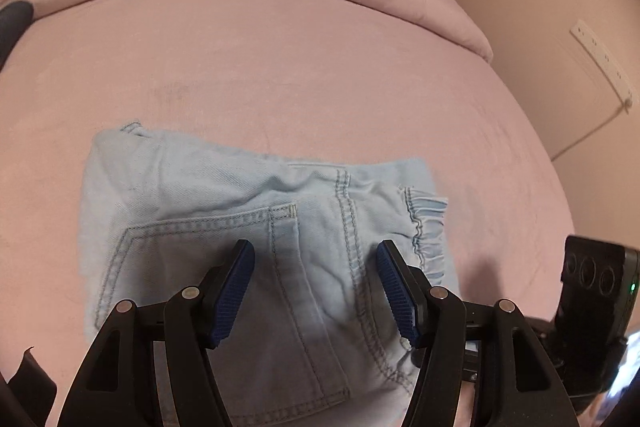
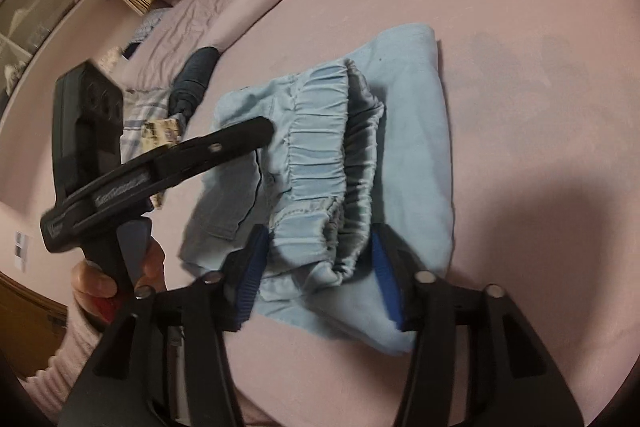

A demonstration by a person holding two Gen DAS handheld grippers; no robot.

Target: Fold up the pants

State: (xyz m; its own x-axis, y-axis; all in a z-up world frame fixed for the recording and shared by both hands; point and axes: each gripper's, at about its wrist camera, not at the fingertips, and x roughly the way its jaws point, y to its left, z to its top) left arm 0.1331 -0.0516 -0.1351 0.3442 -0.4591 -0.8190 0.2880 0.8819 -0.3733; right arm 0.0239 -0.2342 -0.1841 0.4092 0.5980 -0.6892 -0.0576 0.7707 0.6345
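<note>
Lying folded on the bed, the pants sit under both part-open, empty tools: left gripper, right gripper astride the waistband.

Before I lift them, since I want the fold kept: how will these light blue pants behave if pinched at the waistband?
The pants look floppy: soft wrinkled layers would probably sag open. The gathered waistband is thicker, likely giving firmer purchase.

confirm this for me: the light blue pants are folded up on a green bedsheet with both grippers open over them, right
Not quite: the bedsheet is pink, not green, as the left wrist view shows. The rest holds: the light blue pants lie folded on it, with the left gripper and the right gripper both open over the cloth.
</note>
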